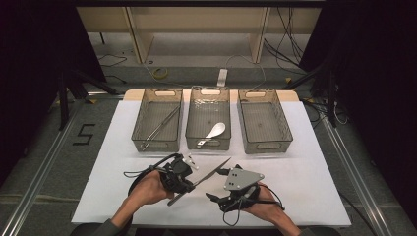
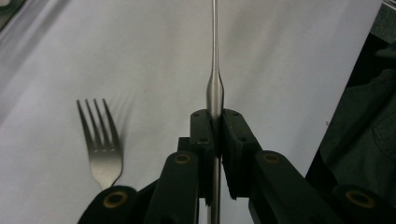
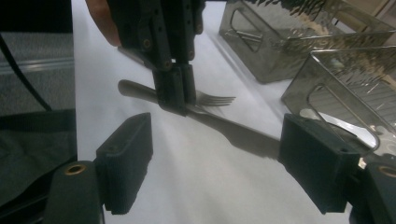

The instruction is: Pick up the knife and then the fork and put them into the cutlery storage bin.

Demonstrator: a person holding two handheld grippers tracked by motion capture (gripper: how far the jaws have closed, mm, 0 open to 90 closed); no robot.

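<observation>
My left gripper is shut on a steel table knife, pads clamped near where the handle meets the blade. The blade points up and right, above the white table cover. In the right gripper view the left gripper holds the knife just above a steel fork. The fork lies flat on the cover beside the left jaws. My right gripper stands wide open close to the knife's right, with nothing between its pads.
Three mesh baskets stand in a row behind the hands: the left one holds long metal tongs, the middle one a white spoon, and the right one has a bare floor. The table's front edge is near my wrists.
</observation>
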